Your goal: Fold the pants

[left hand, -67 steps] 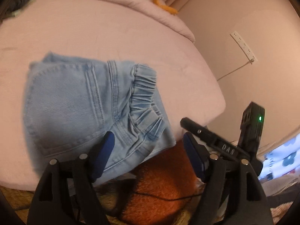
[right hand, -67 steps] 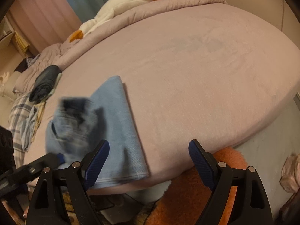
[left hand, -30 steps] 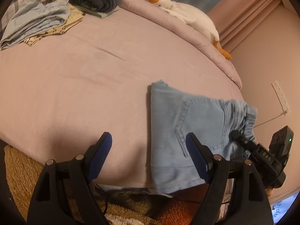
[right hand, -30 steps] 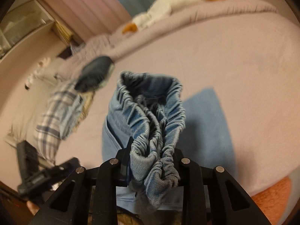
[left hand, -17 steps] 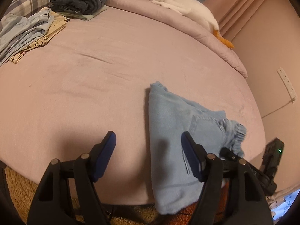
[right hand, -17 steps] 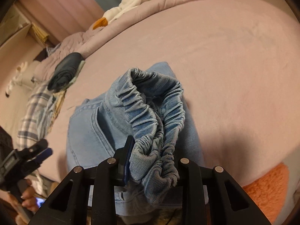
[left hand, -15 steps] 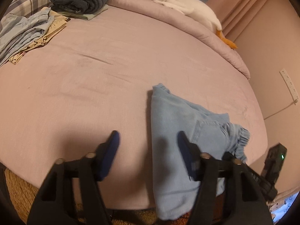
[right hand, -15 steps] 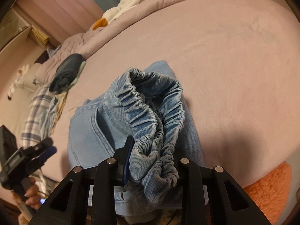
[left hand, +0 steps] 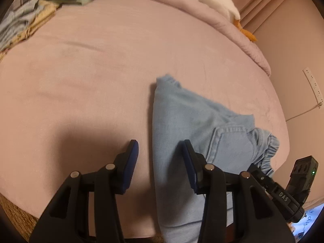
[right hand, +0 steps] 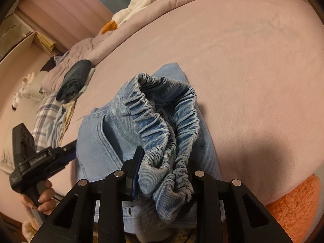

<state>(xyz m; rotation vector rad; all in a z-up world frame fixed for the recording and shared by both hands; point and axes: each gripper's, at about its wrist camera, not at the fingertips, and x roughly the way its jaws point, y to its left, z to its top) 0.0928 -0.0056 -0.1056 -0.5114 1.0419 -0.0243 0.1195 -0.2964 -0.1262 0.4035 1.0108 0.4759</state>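
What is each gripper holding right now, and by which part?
The right gripper is shut on the light blue jeans at the bunched elastic waistband. The left gripper holds nothing; its jaws have been closing astride the jeans' folded left edge without pinching it.

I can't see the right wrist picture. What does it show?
The right gripper pinches the bunched elastic waistband of light blue jeans lying on a pink bed. A hand holds the left gripper beside them.

"DAS" on right tongs [left hand: 283, 199] (white lettering).
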